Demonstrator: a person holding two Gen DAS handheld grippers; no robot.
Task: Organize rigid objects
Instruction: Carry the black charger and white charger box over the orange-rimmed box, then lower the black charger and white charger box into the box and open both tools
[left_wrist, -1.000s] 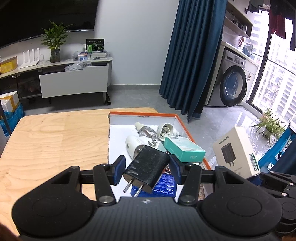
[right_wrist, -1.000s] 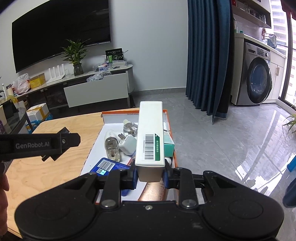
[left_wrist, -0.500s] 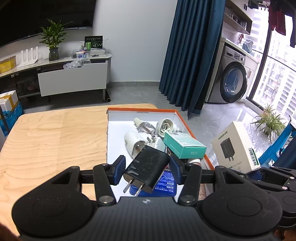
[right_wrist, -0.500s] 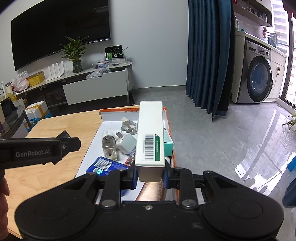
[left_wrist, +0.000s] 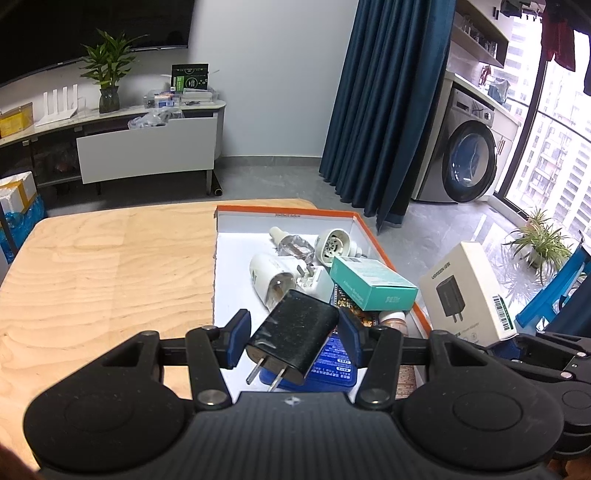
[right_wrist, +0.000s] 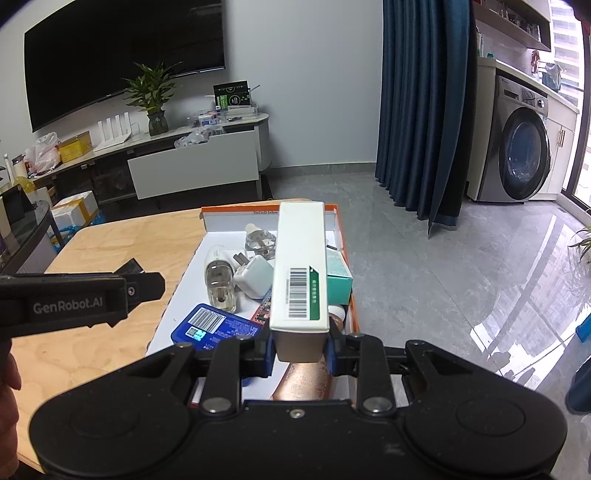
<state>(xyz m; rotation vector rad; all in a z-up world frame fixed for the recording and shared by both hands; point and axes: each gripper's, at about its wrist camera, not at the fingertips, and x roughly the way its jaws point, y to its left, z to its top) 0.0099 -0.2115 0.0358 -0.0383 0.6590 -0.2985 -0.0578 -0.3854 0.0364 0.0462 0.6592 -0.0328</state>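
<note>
A: What's in the tray?
B: Teal box on the right, white plug, two clear bottles, blue pack at the near end.
A: Grippers?
B: Left gripper clamped on a black charger, prongs pointing near, above the tray's near end. Right gripper clenched on a white box, barcode up, over the tray's right side.

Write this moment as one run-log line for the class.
left gripper: shut on black charger | right gripper: shut on white box | both above orange-rimmed tray | nothing released
</note>
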